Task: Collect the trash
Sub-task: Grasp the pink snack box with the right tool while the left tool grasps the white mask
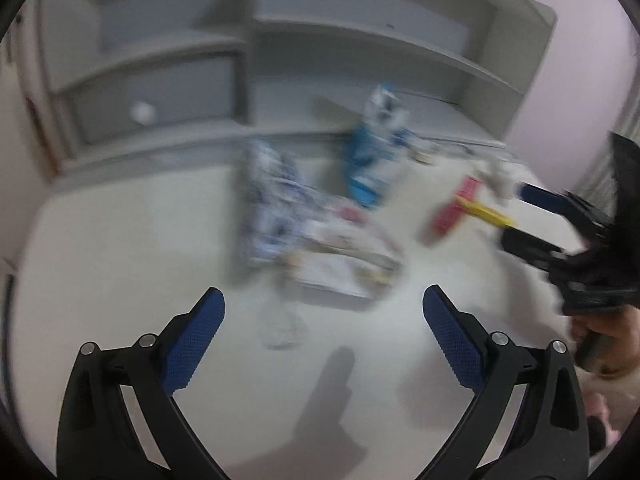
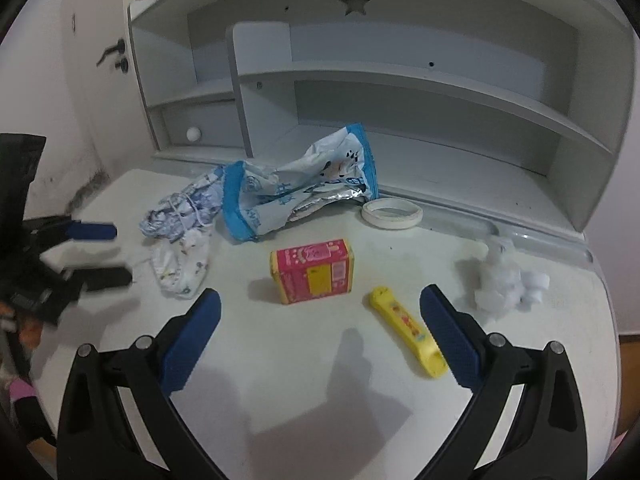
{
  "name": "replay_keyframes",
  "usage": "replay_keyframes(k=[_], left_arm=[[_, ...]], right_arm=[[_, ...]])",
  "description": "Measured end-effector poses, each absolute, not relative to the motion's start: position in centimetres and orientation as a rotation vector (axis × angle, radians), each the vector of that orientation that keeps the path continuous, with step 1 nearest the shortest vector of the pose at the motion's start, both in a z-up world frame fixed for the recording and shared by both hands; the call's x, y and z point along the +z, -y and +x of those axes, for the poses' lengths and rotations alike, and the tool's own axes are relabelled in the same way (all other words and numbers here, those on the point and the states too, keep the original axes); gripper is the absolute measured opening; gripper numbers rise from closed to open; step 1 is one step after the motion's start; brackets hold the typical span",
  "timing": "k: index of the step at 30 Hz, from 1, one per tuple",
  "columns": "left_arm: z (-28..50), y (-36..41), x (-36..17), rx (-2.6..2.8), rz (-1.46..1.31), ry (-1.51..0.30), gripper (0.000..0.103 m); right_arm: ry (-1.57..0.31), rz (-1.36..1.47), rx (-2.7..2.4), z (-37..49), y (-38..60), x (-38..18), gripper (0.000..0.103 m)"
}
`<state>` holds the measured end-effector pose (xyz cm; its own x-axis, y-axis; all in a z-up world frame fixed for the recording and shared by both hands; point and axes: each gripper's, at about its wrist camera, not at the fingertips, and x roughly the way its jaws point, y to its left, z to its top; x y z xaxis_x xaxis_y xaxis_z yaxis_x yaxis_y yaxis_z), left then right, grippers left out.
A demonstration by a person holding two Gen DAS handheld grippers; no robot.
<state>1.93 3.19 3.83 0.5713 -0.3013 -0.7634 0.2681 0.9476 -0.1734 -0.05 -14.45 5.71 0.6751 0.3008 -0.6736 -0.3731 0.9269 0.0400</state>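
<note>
Trash lies on a white desk (image 2: 280, 360). In the right wrist view I see a red and yellow box (image 2: 312, 271), a yellow tube (image 2: 408, 330), a blue and white foil bag (image 2: 296, 188), crumpled printed wrappers (image 2: 182, 236) and a wad of white tissue (image 2: 506, 284). My right gripper (image 2: 320, 300) is open and empty above the desk, just in front of the box. My left gripper (image 1: 322, 300) is open and empty over the desk's left part, near the wrappers (image 1: 280, 200). The left wrist view is blurred; it shows the bag (image 1: 374, 152), the box (image 1: 450, 212) and the right gripper (image 1: 532, 220).
A roll of white tape (image 2: 392, 213) lies by the back ledge. A white shelf unit (image 2: 400, 80) with a drawer (image 2: 200, 128) stands at the back of the desk. The left gripper (image 2: 96, 254) shows at the left of the right wrist view.
</note>
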Motion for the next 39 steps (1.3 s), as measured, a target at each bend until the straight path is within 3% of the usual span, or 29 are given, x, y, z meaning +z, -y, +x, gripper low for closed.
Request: replay_keyframes(k=[10, 15, 19, 23, 32, 33, 35, 36, 39], left_arm=[[4.6, 1.7, 2.7, -0.314, 0.024, -0.944, 0.095], [6.1, 1.9, 1.9, -0.245, 0.071, -0.941, 0.068], [5.7, 1.1, 2.3, -0.264, 0.066, -0.937, 0.057], [4.8, -0.2, 2.4, -0.284, 0.033, -0.953, 0.038], [2.6, -3.4, 2.9, -0.277, 0.021, -0.951, 0.025], [2.5, -3.6, 2.9, -0.274, 0.023, -0.949, 0.025], [2.2, -4.2, 2.9, -0.273, 0.014, -0.947, 0.024], [2.0, -4.4, 3.1, -0.273, 0.01, -0.942, 0.024], [1.4, -4.8, 4.1, -0.278, 0.0, -0.904, 0.023]], right_arm=[[-0.773, -0.142, 0.422, -0.5, 16.6, 5.2, 0.093], [-0.771, -0.127, 0.422, -0.8, 17.6, 4.9, 0.093], [-0.777, -0.114, 0.434, -0.2, 17.6, 4.7, 0.093], [-0.792, -0.128, 0.459, 0.9, 16.3, 4.6, 0.093], [-0.846, -0.123, 0.484, 3.8, 12.9, 3.5, 0.093], [-0.845, -0.127, 0.481, 3.9, 12.6, 3.4, 0.088], [-0.849, -0.134, 0.478, 4.2, 12.2, 3.3, 0.068], [-0.857, -0.132, 0.481, 4.4, 12.0, 3.2, 0.052], [-0.869, -0.116, 0.483, 4.4, 12.2, 3.2, 0.052]])
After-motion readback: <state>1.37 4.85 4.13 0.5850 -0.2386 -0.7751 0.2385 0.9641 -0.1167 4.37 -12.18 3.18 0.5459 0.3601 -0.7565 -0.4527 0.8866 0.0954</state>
